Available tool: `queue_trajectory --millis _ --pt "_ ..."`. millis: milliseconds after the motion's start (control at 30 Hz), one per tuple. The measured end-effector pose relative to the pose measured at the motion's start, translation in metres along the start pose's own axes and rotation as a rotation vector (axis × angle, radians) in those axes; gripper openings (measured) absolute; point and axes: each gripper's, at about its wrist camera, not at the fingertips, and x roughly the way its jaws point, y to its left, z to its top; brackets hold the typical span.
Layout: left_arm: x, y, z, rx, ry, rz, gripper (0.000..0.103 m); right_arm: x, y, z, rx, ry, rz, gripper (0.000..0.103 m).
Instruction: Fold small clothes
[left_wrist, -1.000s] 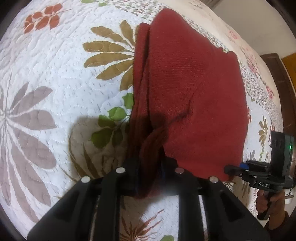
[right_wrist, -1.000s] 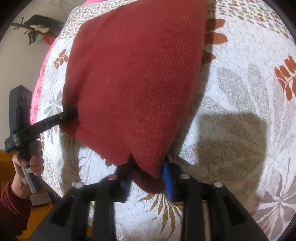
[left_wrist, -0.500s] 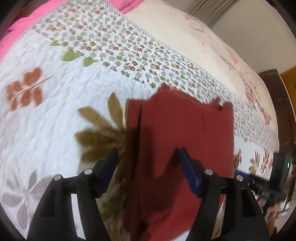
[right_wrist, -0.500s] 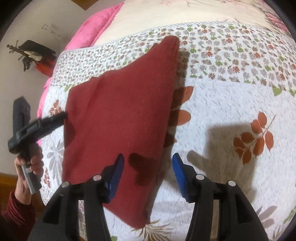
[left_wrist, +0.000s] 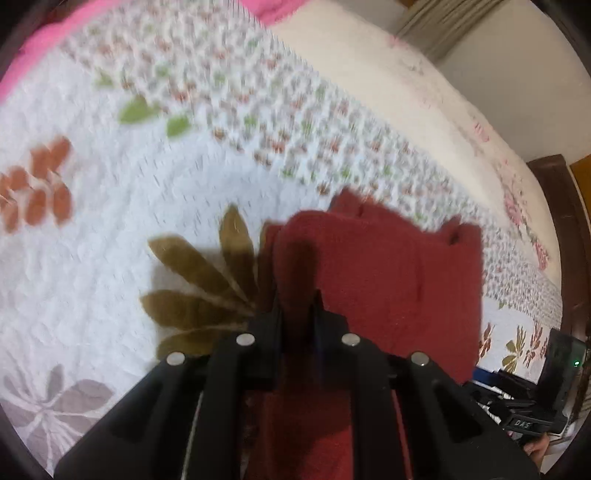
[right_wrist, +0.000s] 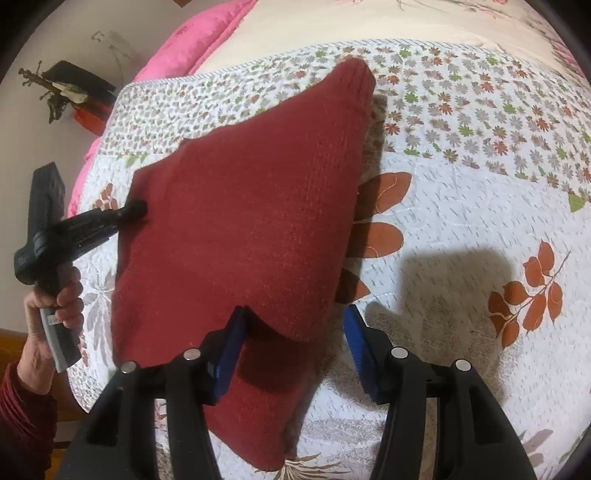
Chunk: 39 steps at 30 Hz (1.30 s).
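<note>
My left gripper (left_wrist: 298, 314) is clamped on one edge of the red knit (right_wrist: 251, 206) lying folded on the bed (right_wrist: 461, 221), my right gripper (right_wrist: 293, 347) gapes around its near corner, so next it should close for another fold.

Left gripper (left_wrist: 297, 306) apparently pinched closed; right gripper (right_wrist: 293, 347) fingers spread apart
</note>
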Motion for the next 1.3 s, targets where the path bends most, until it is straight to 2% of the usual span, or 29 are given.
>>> queue_trajectory --millis 33,67,133,167,200,267,300,433,600,767,833,867,900,967,1000,1067,1133,1300 --pt "-0.002 -0.002 0.000 0.005 -0.004 -0.007 0.016 0.000 0.000 0.000 0.002 0.000 0.002 0.055" --pt "-0.008 -0.003 0.001 0.000 -0.007 -0.035 0.024 -0.002 0.000 0.000 0.002 -0.002 0.005 0.055" --pt "-0.017 -0.002 0.001 -0.018 -0.009 -0.065 0.050 -0.008 -0.002 0.000 0.000 -0.010 0.002 0.055" --pt "-0.024 -0.001 0.000 -0.025 -0.002 -0.084 0.077 -0.011 -0.002 -0.001 -0.001 -0.016 0.005 0.057" --pt "-0.028 0.001 -0.002 -0.028 0.007 -0.099 0.091 -0.015 -0.003 -0.001 -0.002 -0.024 0.014 0.060" --pt "-0.030 0.003 -0.009 -0.019 0.046 -0.126 0.091 -0.021 -0.003 0.000 -0.004 -0.039 0.033 0.072" --pt "-0.026 0.003 -0.013 -0.010 0.077 -0.126 0.091 -0.022 -0.003 0.000 -0.002 -0.041 0.041 0.073" --pt "-0.003 0.013 -0.023 0.003 0.168 -0.114 0.091 -0.017 -0.003 0.001 0.009 -0.030 0.054 0.073" --pt "0.033 0.012 -0.021 -0.024 0.238 -0.252 0.091 0.003 -0.002 0.002 0.018 0.006 0.083 0.078" --pt "0.055 0.010 -0.013 -0.054 0.261 -0.281 0.092 0.026 -0.006 0.004 0.042 0.038 0.109 0.078" --pt "0.055 0.006 -0.015 -0.038 0.252 -0.281 0.085 0.038 -0.008 0.007 0.059 0.052 0.140 0.078" --pt "0.053 0.002 -0.016 -0.021 0.248 -0.282 0.067 0.045 -0.009 0.009 0.076 0.063 0.162 0.078" --pt "0.052 0.000 -0.017 -0.021 0.251 -0.299 0.053 0.050 -0.008 0.010 0.085 0.071 0.175 0.078" --pt "0.051 -0.002 -0.019 -0.047 0.256 -0.323 0.044 0.056 -0.005 0.010 0.098 0.074 0.192 0.070" --pt "0.052 -0.004 -0.018 -0.049 0.254 -0.313 0.042 0.056 -0.004 0.011 0.096 0.069 0.186 0.067" --pt "0.049 -0.009 -0.020 -0.042 0.246 -0.302 0.038 0.048 -0.001 0.009 0.091 0.051 0.193 0.051" --pt "0.046 -0.016 -0.021 -0.038 0.236 -0.301 0.036 0.040 -0.003 0.008 0.100 0.040 0.226 0.044" --pt "0.027 -0.042 -0.030 -0.025 0.217 -0.324 0.033 0.004 0.002 -0.004 0.066 0.000 0.219 0.041"
